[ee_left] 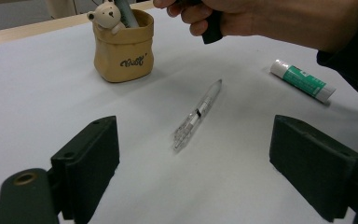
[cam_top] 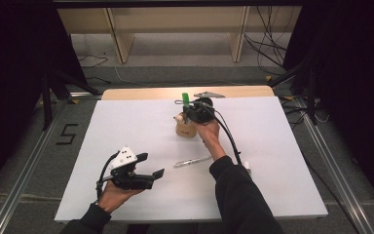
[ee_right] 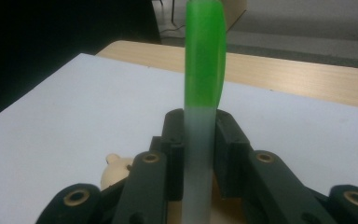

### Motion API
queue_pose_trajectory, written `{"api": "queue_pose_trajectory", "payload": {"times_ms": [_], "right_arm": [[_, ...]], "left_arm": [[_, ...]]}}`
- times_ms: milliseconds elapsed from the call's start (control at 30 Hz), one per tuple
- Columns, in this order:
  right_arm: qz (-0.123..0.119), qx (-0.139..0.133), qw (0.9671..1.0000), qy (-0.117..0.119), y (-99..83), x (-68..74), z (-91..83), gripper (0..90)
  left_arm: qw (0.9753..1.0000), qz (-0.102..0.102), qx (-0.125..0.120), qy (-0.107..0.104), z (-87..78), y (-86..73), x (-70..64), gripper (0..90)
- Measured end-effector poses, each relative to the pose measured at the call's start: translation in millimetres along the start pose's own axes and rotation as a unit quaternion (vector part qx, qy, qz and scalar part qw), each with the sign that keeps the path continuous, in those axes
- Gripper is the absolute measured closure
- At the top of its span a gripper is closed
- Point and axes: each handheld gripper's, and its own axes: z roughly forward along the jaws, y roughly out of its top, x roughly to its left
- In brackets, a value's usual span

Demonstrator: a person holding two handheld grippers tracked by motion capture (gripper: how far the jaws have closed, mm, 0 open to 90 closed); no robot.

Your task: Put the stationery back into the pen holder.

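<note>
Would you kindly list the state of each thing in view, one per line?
Right gripper: fingers shut on the green-capped marker.
Green-capped marker: upright, held over the holder.
Left gripper: fingers open, holding nothing.
Tan bear pen holder: upright on the table.
Clear plastic pen: lying flat.
White-and-green glue stick: lying flat, capped.

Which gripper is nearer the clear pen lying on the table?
Left. The open left gripper sits just left of the clear pen. The right gripper is farther back, over the bear cup, clamped on a green-capped marker.
</note>
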Motion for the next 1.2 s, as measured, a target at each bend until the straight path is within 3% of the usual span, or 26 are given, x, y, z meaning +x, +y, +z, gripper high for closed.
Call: {"api": "queue_pose_trajectory", "payload": {"times_ms": [433, 500, 600, 800, 1100, 1200], "right_arm": [[-0.004, 0.011, 0.9999, 0.002, -3.6, 1.7, 5.5, 76.3], [-0.003, 0.013, 0.9999, 0.006, -3.9, 1.7, 5.8, 73.1], [0.005, 0.009, 0.9999, 0.008, -2.3, 0.3, 3.8, 61.4], [-0.001, 0.003, 0.9998, 0.022, 6.1, -6.3, -9.5, 49.7], [-0.005, -0.01, 0.9996, 0.025, 17.2, -14.3, -34.6, 45.6], [-0.024, -0.002, 0.9994, 0.025, 19.4, -14.7, -46.4, 42.3]], "left_arm": [[1.0, -0.002, 0.004, -0.002, 0.7, -0.2, -0.3, 15.2], [1.0, -0.002, 0.004, -0.002, 0.8, -0.2, -0.2, 15.3], [1.0, 0.0, 0.003, -0.002, 0.5, -0.2, -0.1, 15.2], [1.0, -0.001, 0.007, -0.003, 1.5, -0.5, -0.2, 15.2], [1.0, -0.002, 0.008, -0.002, 2.3, -0.7, -0.3, 15.2], [1.0, -0.002, 0.009, -0.002, 2.2, -0.8, -0.3, 15.2]]}}
